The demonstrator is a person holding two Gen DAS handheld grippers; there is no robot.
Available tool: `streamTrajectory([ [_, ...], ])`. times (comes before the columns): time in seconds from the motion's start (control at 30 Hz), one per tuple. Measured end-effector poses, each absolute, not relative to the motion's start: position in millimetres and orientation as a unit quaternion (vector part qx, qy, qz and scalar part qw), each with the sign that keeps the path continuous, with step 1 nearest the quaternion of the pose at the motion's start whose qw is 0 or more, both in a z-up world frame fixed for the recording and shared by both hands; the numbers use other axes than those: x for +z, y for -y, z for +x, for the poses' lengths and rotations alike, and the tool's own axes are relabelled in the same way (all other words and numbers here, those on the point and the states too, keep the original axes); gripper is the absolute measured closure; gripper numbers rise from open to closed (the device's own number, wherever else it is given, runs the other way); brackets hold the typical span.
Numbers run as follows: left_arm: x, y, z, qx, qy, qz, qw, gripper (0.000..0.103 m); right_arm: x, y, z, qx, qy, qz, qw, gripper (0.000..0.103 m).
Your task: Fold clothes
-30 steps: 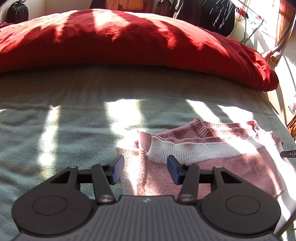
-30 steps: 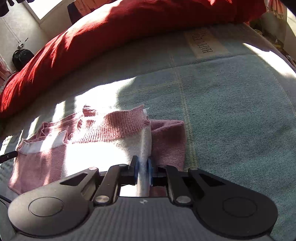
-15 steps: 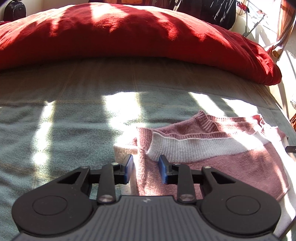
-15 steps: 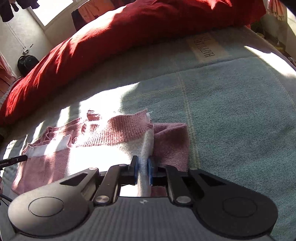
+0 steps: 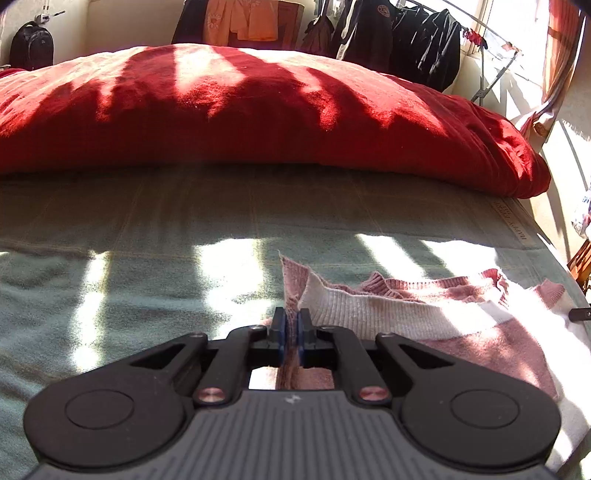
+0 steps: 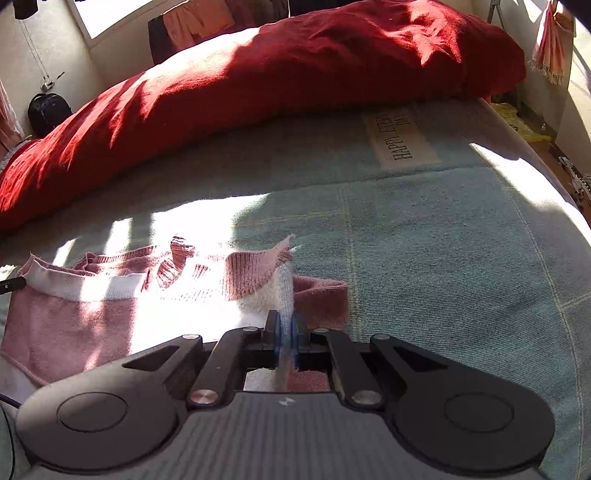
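Left wrist view: the left gripper [image 5: 291,334] has its jaws pinched tight on a fold of the pink and white knit sweater [image 5: 424,325], whose edge stands up in a peak just past the blue pads [image 5: 281,330]. The rest of the sweater spreads toward 3 o'clock over the pale green bedspread [image 5: 147,288]; its far side runs out of frame at the right edge, and strong sun bleaches the white parts so their outline is hard to read. A dark tip [image 5: 580,314] pokes in at 3 o'clock, too little of it showing to name. At 12 o'clock a red duvet [image 5: 258,110] lies across the bed, with dark hanging clothes [image 5: 388,33] behind it and a black backpack [image 5: 31,46] at 10 o'clock.

Right wrist view: the right gripper [image 6: 284,338] is likewise clamped on the sweater [image 6: 92,314], gripping a whitish edge that blurs between the pads, with a pink ribbed corner [image 6: 255,273] lifted above them. The garment stretches toward 9 o'clock, its lower left part hidden by the gripper body. On the bedspread [image 6: 443,258] at 1 o'clock is a label reading "HAPPY EVERY DAY" [image 6: 400,138], partly shaded. The red duvet [image 6: 258,74] fills 11 to 1 o'clock.
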State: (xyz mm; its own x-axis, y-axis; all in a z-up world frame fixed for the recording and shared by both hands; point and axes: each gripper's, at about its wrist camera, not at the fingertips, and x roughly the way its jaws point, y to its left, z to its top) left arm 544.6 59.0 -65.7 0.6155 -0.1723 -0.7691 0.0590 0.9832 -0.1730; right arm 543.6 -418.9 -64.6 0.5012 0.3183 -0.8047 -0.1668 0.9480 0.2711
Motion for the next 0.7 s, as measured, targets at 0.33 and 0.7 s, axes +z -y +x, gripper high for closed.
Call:
streamTrajectory([
  [0.33, -30.7, -33.1, 488.2, -0.109, -0.429, 0.025, 0.896, 0.057, -29.3, 393.0, 501.6, 0.169, -0.456, 0.014, 0.874, 0.056],
  [0.7, -77.6, -20.6, 397.7, -0.136, -0.508, 0.049, 0.849, 0.041, -64.7, 372.0, 432.1, 0.187, -0.525, -0.03, 0.83, 0.044],
])
